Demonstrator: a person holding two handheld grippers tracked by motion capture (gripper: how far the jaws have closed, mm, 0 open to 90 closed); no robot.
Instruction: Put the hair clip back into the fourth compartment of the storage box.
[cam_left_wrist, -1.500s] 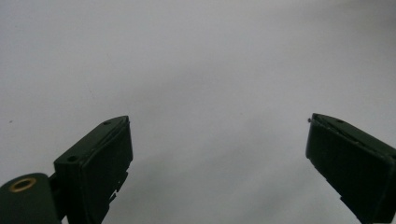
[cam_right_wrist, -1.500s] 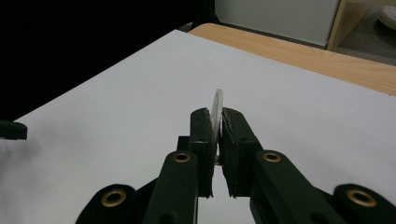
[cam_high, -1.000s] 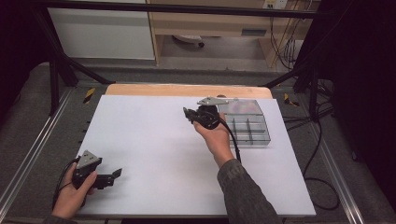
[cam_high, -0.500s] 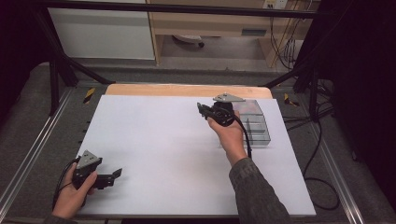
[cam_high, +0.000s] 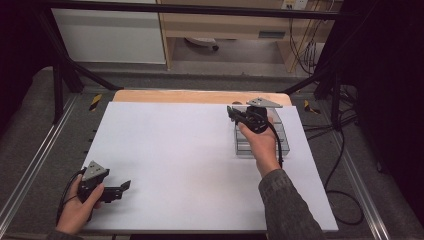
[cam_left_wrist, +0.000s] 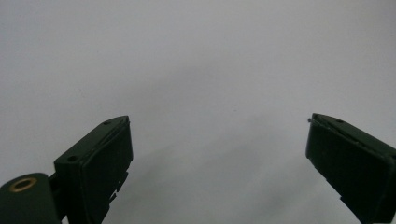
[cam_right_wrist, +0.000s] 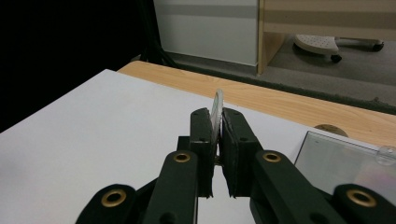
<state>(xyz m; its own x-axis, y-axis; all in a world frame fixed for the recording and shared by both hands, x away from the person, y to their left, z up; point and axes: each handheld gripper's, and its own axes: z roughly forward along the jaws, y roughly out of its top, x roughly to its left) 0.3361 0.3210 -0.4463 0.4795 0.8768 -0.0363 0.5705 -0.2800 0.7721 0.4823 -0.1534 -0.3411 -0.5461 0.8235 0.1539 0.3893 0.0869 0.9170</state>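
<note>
My right gripper (cam_high: 232, 113) hangs above the left edge of a clear plastic compartment box (cam_high: 283, 143) at the table's right back. It is shut on a thin translucent flat strip (cam_right_wrist: 217, 103), which stands up on edge between the jaws of the right gripper (cam_right_wrist: 215, 121). The box's clear surface (cam_right_wrist: 336, 161) lies just to the lower right in that view. At the table's front left corner my left gripper (cam_high: 124, 187) rests low over the white sheet. The left gripper (cam_left_wrist: 218, 154) is open, its jaws wide apart with nothing between them.
A white sheet (cam_high: 175, 150) covers the table, with a strip of bare wood (cam_high: 175, 96) along the far edge. Black frame posts and cables stand around the table, and a cable bundle (cam_high: 345, 150) lies off the right side.
My right gripper has carried the strip to the right and a little farther back, from near the table's middle to the box's left edge. The left gripper has stayed put.
</note>
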